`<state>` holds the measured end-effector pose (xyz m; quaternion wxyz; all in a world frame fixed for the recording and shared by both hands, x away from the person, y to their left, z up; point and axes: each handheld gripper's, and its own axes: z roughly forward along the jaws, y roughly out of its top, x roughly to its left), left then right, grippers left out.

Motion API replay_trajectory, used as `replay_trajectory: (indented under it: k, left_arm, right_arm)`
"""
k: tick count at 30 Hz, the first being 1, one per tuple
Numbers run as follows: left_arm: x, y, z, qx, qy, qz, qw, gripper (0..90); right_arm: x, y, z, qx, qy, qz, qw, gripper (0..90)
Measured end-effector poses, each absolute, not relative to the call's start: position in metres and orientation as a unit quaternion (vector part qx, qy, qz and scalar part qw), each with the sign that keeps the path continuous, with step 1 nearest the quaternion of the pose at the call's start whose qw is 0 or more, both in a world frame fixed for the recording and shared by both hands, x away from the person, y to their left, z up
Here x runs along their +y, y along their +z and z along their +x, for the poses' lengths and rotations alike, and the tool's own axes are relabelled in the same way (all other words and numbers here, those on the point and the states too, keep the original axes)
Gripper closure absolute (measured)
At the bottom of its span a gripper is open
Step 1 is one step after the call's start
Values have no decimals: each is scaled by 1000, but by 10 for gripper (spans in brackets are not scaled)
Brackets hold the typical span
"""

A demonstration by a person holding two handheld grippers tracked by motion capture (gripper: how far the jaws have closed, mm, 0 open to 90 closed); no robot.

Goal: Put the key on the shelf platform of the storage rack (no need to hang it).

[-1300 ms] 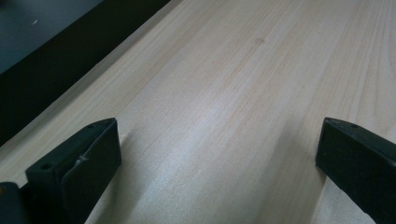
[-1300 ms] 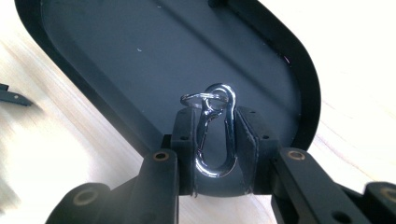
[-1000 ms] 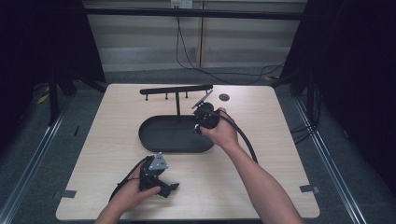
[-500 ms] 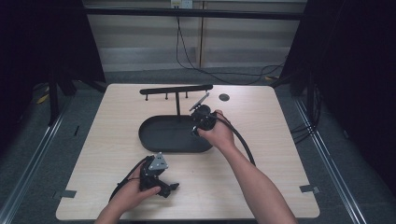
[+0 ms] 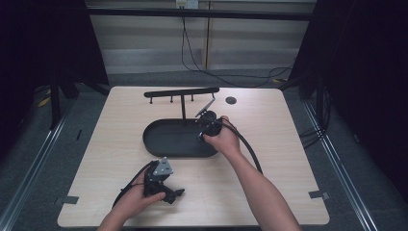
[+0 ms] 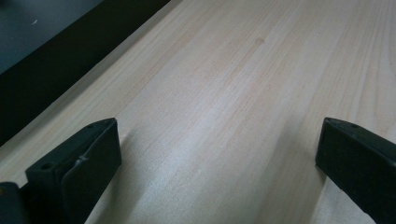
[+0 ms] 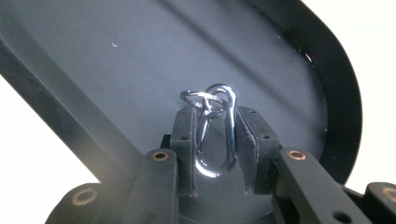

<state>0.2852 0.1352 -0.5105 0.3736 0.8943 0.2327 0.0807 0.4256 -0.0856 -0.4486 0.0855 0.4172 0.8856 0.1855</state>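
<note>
Right hand-held gripper point(image 7: 217, 154) lower, carabiner point(image 7: 215, 135) above tray point(image 7: 336, 93).

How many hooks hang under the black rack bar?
3 hooks show under the bar, left of the right tool; more may be hidden.

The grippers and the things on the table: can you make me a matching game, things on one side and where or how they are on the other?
Things:
1. Left gripper
2. Right gripper
3. Metal clip
4. Round black disc

Descriptions:
A. pinched between two black jaws, over the black tray
B. lying alone on the table, near its far edge
C. jaws wide apart, nothing between them
D. closed tight on something shiny

Pairs: 1-C, 2-D, 3-A, 4-B
</note>
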Motion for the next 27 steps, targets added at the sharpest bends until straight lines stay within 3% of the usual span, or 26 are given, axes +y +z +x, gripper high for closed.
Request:
replay_trajectory:
  k: [27]
  left_arm:
    - [135, -510, 285, 232, 80, 894, 374, 0]
  right_arm:
    - [-95, -466, 429, 882, 181, 429, 74, 694]
